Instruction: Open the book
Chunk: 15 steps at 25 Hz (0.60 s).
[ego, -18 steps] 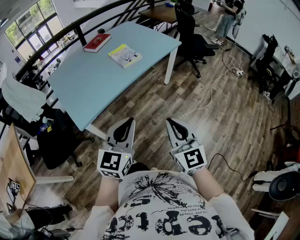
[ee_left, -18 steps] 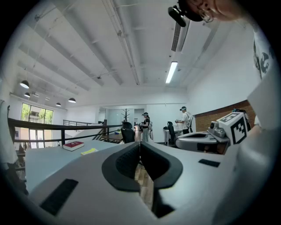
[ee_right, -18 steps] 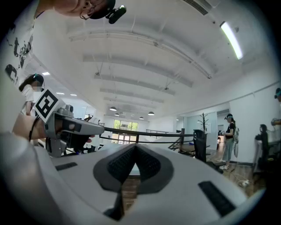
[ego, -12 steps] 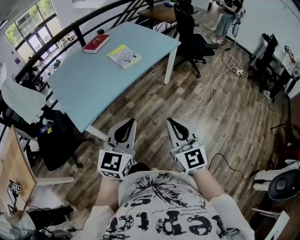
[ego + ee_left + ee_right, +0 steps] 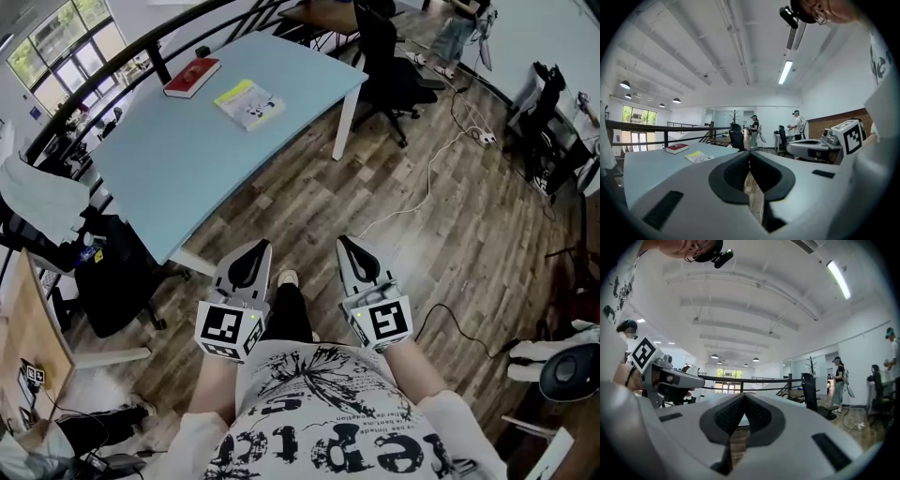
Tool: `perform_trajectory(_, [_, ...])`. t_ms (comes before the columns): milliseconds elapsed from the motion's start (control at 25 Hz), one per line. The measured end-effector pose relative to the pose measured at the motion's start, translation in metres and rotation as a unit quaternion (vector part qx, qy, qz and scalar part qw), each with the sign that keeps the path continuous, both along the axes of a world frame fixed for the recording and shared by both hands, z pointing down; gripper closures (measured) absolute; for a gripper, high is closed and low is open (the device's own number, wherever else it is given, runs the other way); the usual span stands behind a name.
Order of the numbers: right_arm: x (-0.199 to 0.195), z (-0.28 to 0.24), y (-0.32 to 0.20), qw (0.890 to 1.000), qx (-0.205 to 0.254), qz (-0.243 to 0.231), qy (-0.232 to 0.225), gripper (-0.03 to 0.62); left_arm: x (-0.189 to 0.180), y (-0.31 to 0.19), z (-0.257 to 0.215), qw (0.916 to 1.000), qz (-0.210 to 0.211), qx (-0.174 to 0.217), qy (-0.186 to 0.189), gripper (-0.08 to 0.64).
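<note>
Two closed books lie at the far end of a light-blue table [image 5: 187, 178]: a red book [image 5: 192, 77] near the back edge and a thin yellow-and-white book [image 5: 249, 103] to its right. The left gripper view shows the red book [image 5: 677, 148] and the yellow-and-white book [image 5: 699, 157] well ahead. My left gripper [image 5: 254, 249] and right gripper [image 5: 347, 246] are held side by side close to my body, over the wooden floor, well short of the table. Both are shut with nothing in them. The left gripper [image 5: 749, 154] and the right gripper [image 5: 743, 397] each show their pads meeting.
A black office chair [image 5: 389, 75] stands right of the table and another black chair [image 5: 117, 281] at its near left corner. A white cable [image 5: 422, 187] runs over the floor. White cloth [image 5: 42, 197] hangs at the left. People stand in the distance [image 5: 753, 131].
My leg and shoe have stepped forward between the grippers. The table and books have shifted slightly up in the head view. Both grippers stay shut in the same pose.
</note>
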State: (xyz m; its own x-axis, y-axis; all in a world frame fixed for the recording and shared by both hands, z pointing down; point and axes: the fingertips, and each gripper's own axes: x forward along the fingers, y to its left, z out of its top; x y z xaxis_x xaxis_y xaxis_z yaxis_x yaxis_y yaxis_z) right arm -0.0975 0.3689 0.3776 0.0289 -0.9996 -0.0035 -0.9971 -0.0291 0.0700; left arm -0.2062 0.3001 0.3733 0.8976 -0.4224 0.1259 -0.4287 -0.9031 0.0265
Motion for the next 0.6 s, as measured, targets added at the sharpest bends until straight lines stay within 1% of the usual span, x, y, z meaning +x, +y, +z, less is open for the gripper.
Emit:
perform_trajectory(160, [0.021, 0.01, -0.031, 1.0, -0.004, 0.019, -0.009, 0.581, 0.015, -0.032, 0.011, 0.9999, -0.002, -0.01, -0.005, 0.538])
perform_trajectory(280, [0.039, 0.013, -0.064, 1.0, -0.008, 0.028, -0.004, 0.581, 0.034, -0.066, 0.015, 0.9999, 0.001, -0.016, -0.002, 0.538])
perform_trajectory(440, [0.075, 0.014, -0.114, 0.999, -0.011, 0.034, 0.001, 0.581, 0.07, -0.12, 0.02, 0.9997, 0.0, -0.024, 0.007, 0.538])
perform_trajectory(600, [0.118, 0.012, -0.182, 0.999, -0.018, 0.035, 0.003, 0.581, 0.114, -0.188, 0.02, 0.9993, 0.0, -0.034, 0.014, 0.538])
